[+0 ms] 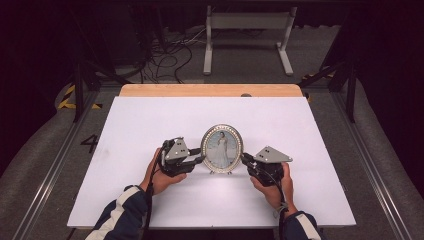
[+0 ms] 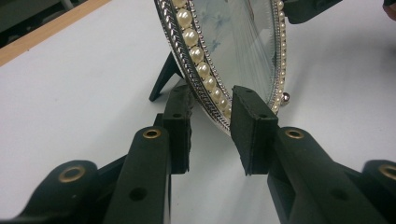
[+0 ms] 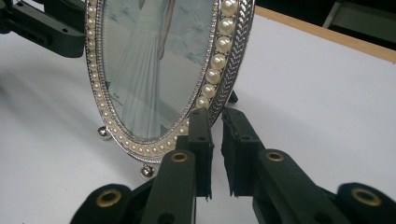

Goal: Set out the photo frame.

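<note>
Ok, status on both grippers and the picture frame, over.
Left gripper open around frame edge. Right gripper shut on picture frame, upright on table. Nothing in the way.

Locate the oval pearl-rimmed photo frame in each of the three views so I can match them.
High view: the oval photo frame stands upright at the table's centre, between the two grippers.
Left gripper view: its rim runs from top centre down between the jaws.
Right gripper view: it takes up the upper left, its edge between the jaws.
Shared landmark: the pearl border.

Picture frame [image 1: 221, 149] stands upright mid-table [image 1: 150, 125], left gripper [image 1: 200, 159] at its left edge, right gripper [image 1: 246, 159] at its right, 2 hands behind them.
</note>
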`<state>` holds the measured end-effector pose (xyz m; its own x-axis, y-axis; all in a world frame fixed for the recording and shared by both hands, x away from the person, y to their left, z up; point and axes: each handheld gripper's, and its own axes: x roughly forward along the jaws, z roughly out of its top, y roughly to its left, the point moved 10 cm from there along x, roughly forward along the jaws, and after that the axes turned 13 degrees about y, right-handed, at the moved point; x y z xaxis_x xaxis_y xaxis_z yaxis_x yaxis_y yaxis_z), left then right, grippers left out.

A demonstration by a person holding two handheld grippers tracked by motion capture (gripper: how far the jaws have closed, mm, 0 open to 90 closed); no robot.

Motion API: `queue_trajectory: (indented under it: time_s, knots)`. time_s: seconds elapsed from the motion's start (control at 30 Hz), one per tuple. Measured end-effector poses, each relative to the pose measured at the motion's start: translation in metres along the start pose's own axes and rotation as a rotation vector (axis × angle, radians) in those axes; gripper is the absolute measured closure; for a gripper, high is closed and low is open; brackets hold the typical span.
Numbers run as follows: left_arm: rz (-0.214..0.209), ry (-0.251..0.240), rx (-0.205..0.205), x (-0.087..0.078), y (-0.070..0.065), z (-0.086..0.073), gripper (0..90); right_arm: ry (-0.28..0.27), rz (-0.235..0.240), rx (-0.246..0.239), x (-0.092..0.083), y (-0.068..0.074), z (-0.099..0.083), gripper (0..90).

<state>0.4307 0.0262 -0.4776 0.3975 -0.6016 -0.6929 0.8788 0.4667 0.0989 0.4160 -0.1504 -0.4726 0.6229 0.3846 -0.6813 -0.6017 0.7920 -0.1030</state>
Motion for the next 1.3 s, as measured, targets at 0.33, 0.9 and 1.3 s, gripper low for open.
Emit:
queue_trajectory:
  time_s: [0.33,0.9,1.3]
  knots:
    - [0.021,0.022,0.020,-0.002,-0.003,-0.002,60.9,0.017,-0.002,-0.088,0.001,0.003,0.001,71.7]
    - [0.056,0.071,0.040,-0.009,0.001,-0.018,36.8,0.049,0.005,-0.143,0.002,0.012,0.000,51.4]
    - [0.035,0.088,0.016,-0.004,0.000,-0.022,18.1,0.071,-0.010,-0.161,0.002,0.011,-0.004,34.4]
